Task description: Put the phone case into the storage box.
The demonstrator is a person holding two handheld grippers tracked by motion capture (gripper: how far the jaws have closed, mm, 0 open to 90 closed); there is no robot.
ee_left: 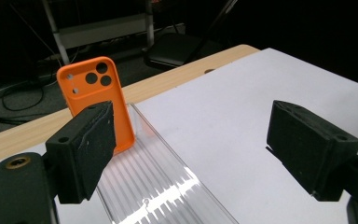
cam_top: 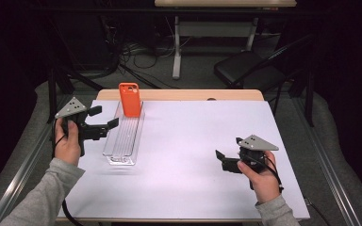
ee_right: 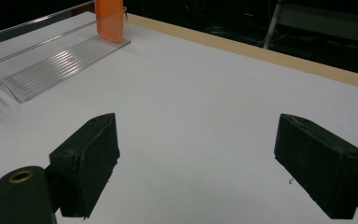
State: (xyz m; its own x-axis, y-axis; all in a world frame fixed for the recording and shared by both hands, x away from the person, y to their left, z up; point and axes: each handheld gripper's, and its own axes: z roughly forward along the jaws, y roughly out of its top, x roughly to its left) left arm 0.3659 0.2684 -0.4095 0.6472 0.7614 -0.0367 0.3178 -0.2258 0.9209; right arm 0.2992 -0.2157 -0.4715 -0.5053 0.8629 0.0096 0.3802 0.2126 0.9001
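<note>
Orange phone case [cam_top: 130, 99] stands upright at the far end of a clear ribbed plastic tray [cam_top: 122, 141], leaning on the tray's end wall. Camera cut-outs face my left gripper's view, top edge up. My read: the grooves and the end wall are what keep the case standing, so it acts like a display slot. Tray lies lengthwise on the white counter [cam_top: 188, 141], left of centre, its long axis running away from me.

Left gripper [cam_top: 104, 117] hovers just beside the tray's left wall, near the case, jaws pointing toward it. Jaws stand wide apart, nothing between the pads, touching nothing. In its own view the case [ee_left: 95, 100] sits partly behind the left jaw, the tray [ee_left: 168, 186] running down between the two. I judge this a line-up for a grasp on the case; contact not yet made.

Right gripper [cam_top: 225, 157] held low over bare counter on the right side, well apart from tray and case. Jaws wide, empty. Its view shows the tray [ee_right: 51, 60] far off at upper left. Looks parked, out of the way.
</note>
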